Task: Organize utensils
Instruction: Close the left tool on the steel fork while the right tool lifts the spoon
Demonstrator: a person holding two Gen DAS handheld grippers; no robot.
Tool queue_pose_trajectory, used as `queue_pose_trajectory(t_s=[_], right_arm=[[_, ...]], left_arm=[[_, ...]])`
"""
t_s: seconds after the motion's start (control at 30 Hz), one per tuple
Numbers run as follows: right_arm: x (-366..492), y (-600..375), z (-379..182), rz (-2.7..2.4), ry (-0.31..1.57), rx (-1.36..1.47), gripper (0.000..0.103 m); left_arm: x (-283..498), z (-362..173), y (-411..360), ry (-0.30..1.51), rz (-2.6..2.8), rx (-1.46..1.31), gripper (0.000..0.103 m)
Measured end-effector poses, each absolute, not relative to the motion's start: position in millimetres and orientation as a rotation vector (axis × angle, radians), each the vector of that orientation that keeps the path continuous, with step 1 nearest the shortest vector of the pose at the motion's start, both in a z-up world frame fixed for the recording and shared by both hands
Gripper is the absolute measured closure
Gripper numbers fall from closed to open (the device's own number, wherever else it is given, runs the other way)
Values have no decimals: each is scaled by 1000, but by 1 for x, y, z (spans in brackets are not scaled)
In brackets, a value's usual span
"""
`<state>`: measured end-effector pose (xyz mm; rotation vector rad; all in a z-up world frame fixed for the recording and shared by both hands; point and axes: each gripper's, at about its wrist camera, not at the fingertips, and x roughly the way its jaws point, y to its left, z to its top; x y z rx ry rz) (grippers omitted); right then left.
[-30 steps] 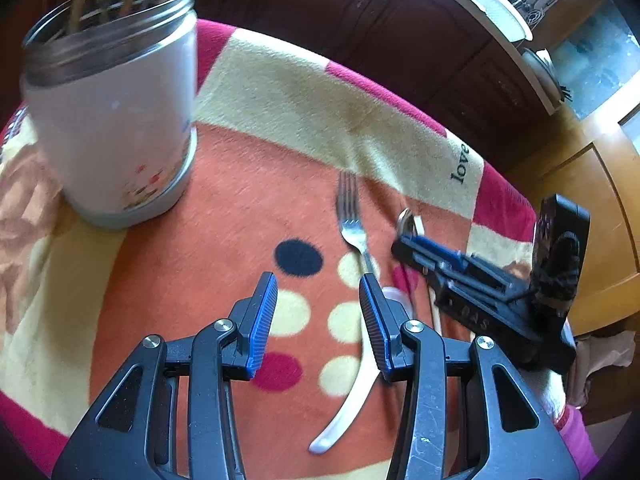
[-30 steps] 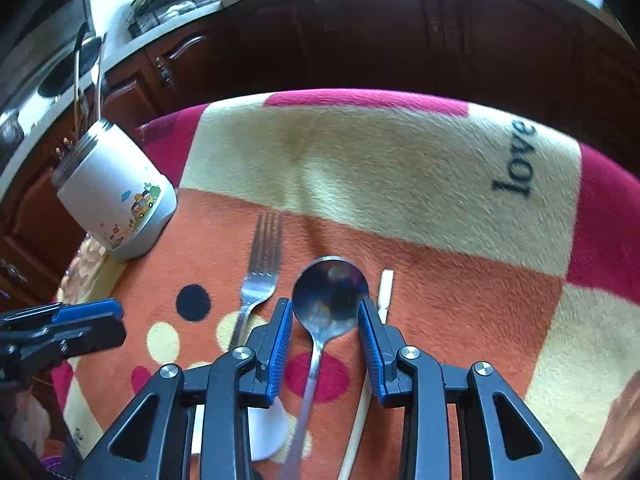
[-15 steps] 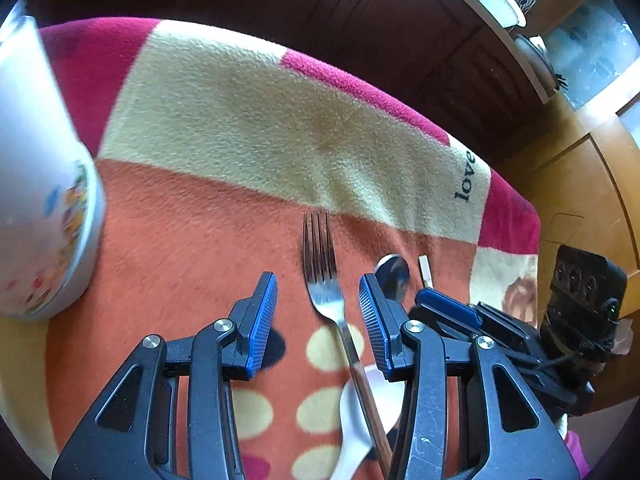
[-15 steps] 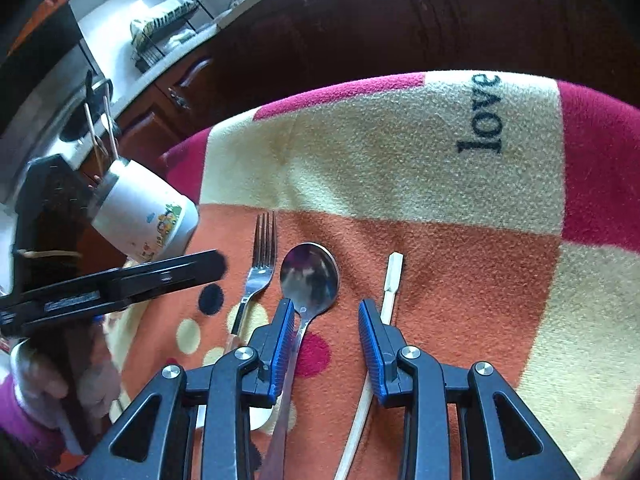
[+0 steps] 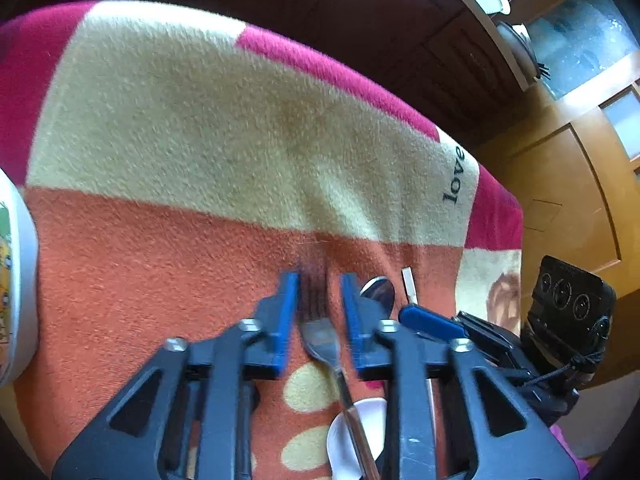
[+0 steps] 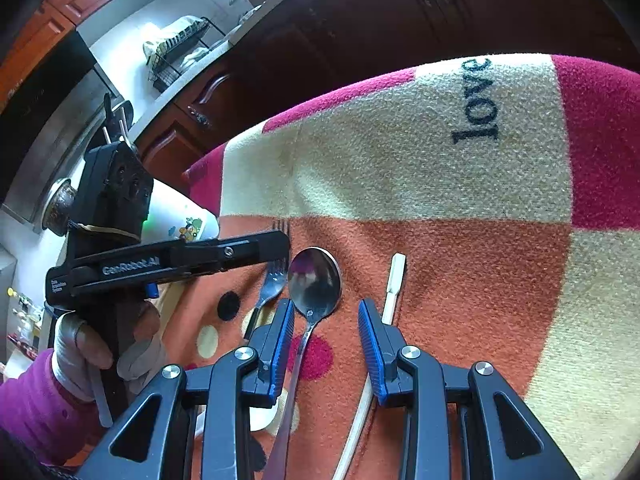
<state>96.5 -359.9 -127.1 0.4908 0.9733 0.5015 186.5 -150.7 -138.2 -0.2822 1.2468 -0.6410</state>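
Observation:
A metal fork (image 5: 320,332) lies on the patterned blanket (image 5: 200,128). My left gripper (image 5: 318,280) is open, lowered over the fork, one finger on each side of its tines. A metal spoon (image 6: 315,284) lies right of the fork (image 6: 273,282). My right gripper (image 6: 326,310) is open just behind the spoon's bowl, with the handle between its fingers. A white stick (image 6: 394,276) lies right of the spoon. The white utensil jar (image 6: 180,220) stands at the left, partly hidden behind the left gripper's body (image 6: 176,258).
The jar's side (image 5: 16,280) fills the left edge of the left wrist view. A white plastic spoon (image 5: 372,436) lies under the fork handle. Dark wooden cabinets (image 6: 360,40) stand beyond the blanket's far edge.
My left gripper has moved right and down from beside the jar onto the fork and narrowed around it. My right gripper has shifted slightly and opened wider at the spoon.

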Motion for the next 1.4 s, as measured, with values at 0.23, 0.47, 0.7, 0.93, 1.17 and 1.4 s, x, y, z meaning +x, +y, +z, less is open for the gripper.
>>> queue_pose_trajectory(t_s=[0.23,0.47,0.7,0.93,1.17,1.4], right_arm=[[96,-363,-129,504,966,499,71],[96,-359,-126,503,968,477,69],[107,-346,-124,528,983,436,69],[122,-339,-123,572,999,380,69],[131,-333,-127,594,998,346,80],[119,-335,-115,544,961,307,100]], left_arm=[[174,-132,-139,1211,-614,-238,98],[155,-122,-103,1190,-556,-284,100],[151,-131,-101,1232,-537,-307,95],[152,-130,-109,1221,-551,-318,69],[150,-132,-119,1217,-562,-252,96],[140,-124,-121,1178,-605,-242,99]])
